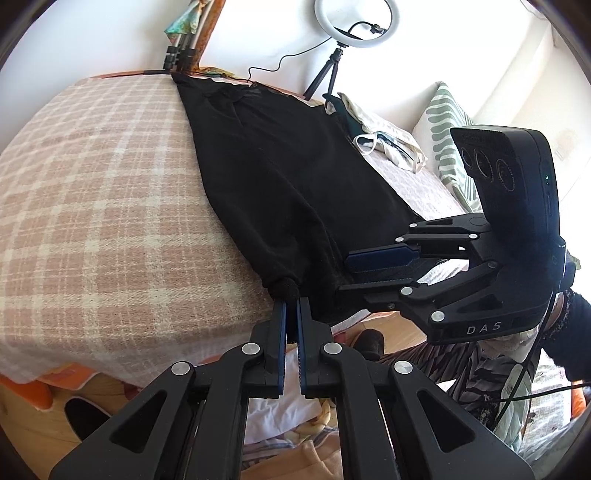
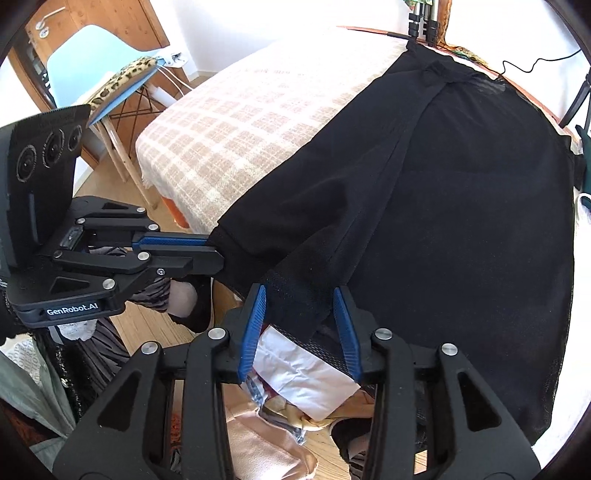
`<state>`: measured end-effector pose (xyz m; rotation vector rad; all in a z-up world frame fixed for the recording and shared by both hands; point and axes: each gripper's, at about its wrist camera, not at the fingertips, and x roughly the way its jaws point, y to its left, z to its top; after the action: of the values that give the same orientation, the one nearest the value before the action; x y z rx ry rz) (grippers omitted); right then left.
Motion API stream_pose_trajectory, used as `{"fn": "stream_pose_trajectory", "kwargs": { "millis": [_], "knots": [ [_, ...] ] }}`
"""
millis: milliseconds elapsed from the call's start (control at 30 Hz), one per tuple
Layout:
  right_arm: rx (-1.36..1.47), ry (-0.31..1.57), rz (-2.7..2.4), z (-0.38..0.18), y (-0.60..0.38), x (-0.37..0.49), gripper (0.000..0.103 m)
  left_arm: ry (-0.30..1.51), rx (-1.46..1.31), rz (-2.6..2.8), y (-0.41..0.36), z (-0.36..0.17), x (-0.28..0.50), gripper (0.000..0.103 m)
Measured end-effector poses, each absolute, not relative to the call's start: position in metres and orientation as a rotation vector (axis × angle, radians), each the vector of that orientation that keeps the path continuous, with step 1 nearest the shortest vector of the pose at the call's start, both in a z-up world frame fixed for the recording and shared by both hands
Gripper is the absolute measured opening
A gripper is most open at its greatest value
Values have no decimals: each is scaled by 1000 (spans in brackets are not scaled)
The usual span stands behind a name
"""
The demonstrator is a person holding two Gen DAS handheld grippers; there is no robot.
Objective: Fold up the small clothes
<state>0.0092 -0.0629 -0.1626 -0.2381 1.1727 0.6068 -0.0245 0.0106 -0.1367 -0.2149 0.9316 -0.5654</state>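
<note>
A black garment [image 1: 288,177] lies stretched along the plaid-covered table [image 1: 92,192], its near end hanging over the front edge. My left gripper [image 1: 291,301] is shut on a bunched corner of the garment at that edge; it also shows in the right wrist view [image 2: 212,249], clamped on the cloth. My right gripper [image 2: 300,295] is open, its blue pads on either side of the garment's [image 2: 461,206] mesh hem without pinching it. In the left wrist view the right gripper [image 1: 345,275] reaches in from the right at the hem.
A ring light on a tripod [image 1: 354,26] stands behind the table. Other clothes [image 1: 376,129] and a patterned cushion [image 1: 448,136] lie at the far right. A blue chair [image 2: 96,66] stands left of the table [image 2: 236,122]. Clothes and paper [image 2: 306,376] lie on the floor below.
</note>
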Motion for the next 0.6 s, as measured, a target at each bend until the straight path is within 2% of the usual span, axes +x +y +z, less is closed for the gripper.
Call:
{"fn": "stream_pose_trajectory", "kwargs": {
  "millis": [33,67,300,433,600],
  "knots": [
    [-252,1179,598,-165,-62,11,20,932,-213,-563,11,-137,-25,4],
    [-261,1185,588,-168,-60,12,6,932,-213,-560,11,-137,-25,4],
    [-9,1189,579,-154,-100,17,4,926,-223,-551,18,-134,-29,4],
    [-4,1256,567,-170,-104,17,5,968,-176,-566,9,-143,-32,4],
    [-6,1219,564,-155,-109,20,7,974,-106,-526,9,-135,-37,5]
  ]
}}
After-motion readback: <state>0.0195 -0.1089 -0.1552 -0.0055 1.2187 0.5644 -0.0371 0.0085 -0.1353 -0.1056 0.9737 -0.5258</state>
